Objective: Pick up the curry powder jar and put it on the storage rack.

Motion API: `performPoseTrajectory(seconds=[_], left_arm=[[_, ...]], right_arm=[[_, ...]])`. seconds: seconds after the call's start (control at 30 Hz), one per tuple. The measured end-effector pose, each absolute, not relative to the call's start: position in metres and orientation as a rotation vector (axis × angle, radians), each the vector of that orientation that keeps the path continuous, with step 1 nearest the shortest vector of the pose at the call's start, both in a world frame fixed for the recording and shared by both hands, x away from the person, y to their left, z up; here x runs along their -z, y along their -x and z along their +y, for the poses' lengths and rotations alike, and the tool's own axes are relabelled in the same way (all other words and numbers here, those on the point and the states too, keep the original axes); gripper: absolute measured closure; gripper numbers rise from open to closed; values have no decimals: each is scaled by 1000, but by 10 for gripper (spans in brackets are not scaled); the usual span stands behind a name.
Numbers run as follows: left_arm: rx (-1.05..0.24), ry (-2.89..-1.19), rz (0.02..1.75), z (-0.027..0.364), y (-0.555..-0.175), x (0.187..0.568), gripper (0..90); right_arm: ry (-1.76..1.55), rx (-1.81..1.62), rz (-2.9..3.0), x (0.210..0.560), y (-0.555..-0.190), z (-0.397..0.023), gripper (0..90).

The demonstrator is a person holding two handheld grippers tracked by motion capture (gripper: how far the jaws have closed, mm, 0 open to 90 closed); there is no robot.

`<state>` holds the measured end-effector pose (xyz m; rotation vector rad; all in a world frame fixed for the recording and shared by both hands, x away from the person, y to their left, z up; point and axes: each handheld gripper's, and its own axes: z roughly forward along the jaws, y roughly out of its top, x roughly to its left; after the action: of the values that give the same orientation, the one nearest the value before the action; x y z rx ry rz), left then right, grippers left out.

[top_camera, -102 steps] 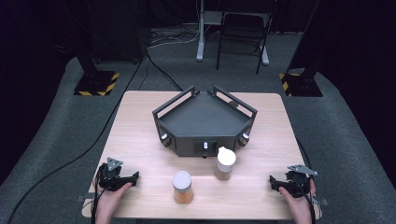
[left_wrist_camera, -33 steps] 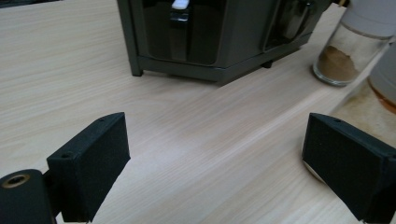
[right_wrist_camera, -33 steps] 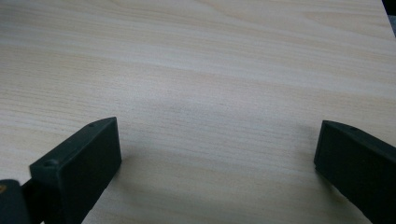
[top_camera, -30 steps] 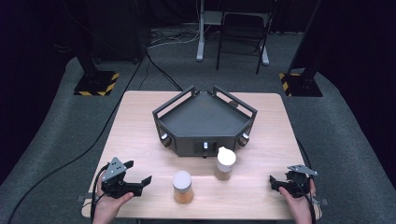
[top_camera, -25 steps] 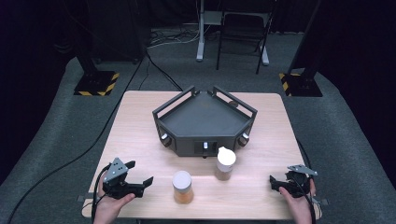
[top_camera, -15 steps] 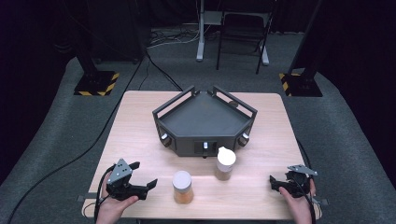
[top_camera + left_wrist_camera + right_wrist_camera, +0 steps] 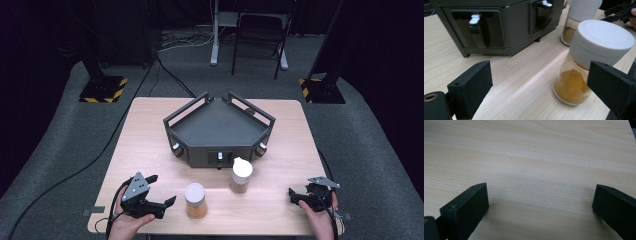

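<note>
standing near the wide, empty jaws of the left gripper (image 7: pixel 160 192), a white-lidded jar (image 7: pixel 195 200) holds orange-brown powder.

We record that the left gripper (image 7: pixel 162 192) has travelled across the table from its earlier position near the left front edge toward the nearer spice jar (image 7: pixel 195 200), and now stands just beside it, not touching. We note that it has also turned, so that its wide-apart jaws now point at that jar, which in the left gripper view sits close ahead, by the right-hand jaw.
</note>
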<state>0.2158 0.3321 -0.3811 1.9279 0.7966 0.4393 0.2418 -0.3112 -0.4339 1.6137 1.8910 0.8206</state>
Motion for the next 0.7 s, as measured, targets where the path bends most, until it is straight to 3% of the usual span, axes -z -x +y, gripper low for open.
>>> performPoseTrajectory(seconds=[0.7], left_arm=[[-359,-1953,683,298,-221,388,74]], right_arm=[[-1613,-821,1891,434,-242,-311,0]])
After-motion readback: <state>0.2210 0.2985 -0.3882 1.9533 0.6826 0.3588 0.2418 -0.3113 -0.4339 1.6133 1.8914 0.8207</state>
